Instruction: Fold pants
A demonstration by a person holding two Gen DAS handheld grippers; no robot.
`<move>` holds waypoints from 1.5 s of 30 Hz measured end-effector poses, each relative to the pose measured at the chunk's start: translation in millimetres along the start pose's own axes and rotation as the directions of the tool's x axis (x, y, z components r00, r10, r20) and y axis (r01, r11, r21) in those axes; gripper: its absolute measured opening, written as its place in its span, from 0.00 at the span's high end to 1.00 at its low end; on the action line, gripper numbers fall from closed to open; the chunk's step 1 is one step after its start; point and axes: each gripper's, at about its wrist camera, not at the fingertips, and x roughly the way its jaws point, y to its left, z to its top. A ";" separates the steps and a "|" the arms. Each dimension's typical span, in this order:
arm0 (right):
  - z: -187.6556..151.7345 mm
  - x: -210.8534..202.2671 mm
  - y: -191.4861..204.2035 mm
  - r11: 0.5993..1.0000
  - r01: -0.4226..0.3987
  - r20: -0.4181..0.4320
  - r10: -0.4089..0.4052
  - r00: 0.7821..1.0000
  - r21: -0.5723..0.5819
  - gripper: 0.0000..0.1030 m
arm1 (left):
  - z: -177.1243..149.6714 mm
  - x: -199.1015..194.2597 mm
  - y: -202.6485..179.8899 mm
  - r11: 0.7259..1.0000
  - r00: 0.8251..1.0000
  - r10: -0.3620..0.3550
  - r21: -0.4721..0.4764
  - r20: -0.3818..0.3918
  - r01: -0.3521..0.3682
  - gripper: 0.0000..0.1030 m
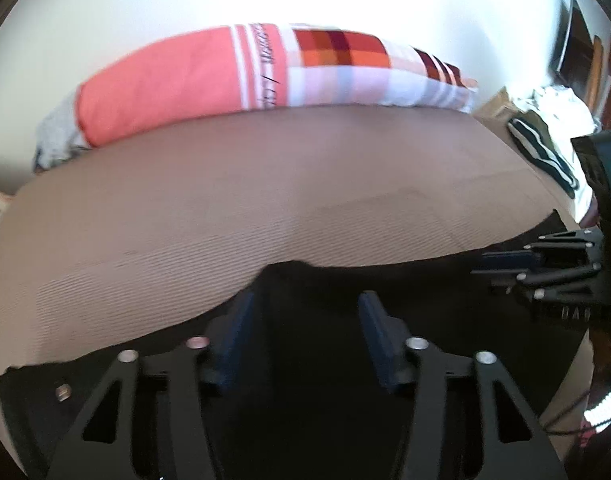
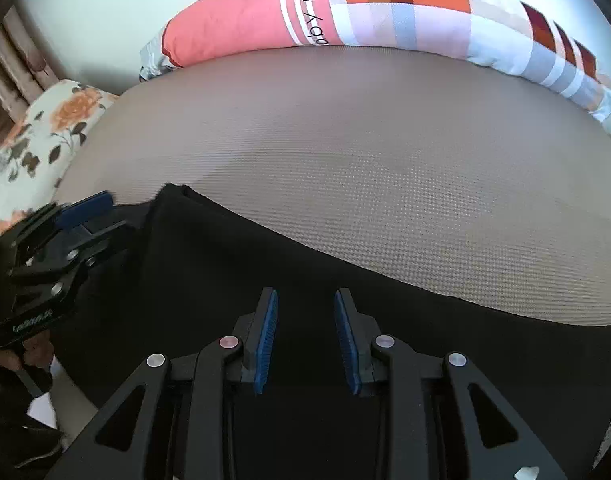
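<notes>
Left wrist view: my left gripper point(image 1: 303, 312) hangs spread wide over the black pants point(image 1: 385, 292), nothing between its blue pads. The pants lie flat along the near edge of the tan bed point(image 1: 265, 184), a patterned pillow point(image 1: 241, 68) at the far side. My right gripper point(image 1: 501, 268) shows at the right, low over the pants.

Right wrist view: my right gripper point(image 2: 305, 300) stands parted above the pants point(image 2: 209, 248), holding nothing. My left gripper point(image 2: 89, 208) sits by the pants' far left corner. A floral cushion point(image 2: 45, 128) lies beyond it.

black pants point(image 2: 233, 264) on a bed

flat, dark fabric spread along the near edge of the taupe textured bedcover point(image 2: 345, 152).
</notes>
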 end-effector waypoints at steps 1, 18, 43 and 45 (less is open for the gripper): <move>-0.7 1.2 1.0 1.000 0.011 0.007 -0.011 1.000 -0.006 0.72 | 2.7 6.1 -0.6 1.000 1.000 -0.005 -0.001 -0.007 0.005 0.61; 5.3 32.2 0.6 0.998 0.063 0.033 -0.064 0.997 0.022 0.73 | 21.1 65.5 4.5 1.000 0.996 0.028 -0.011 -0.085 -0.029 0.74; -76.5 -31.2 -90.4 0.958 0.173 0.068 -0.193 0.979 0.230 0.67 | -38.8 10.8 -48.6 0.985 0.974 0.168 -0.023 -0.149 -0.174 0.60; -85.5 -33.0 -101.0 0.951 0.189 0.058 -0.209 0.976 0.247 0.67 | -46.0 11.4 -48.6 0.982 0.970 0.179 -0.038 -0.163 -0.187 0.60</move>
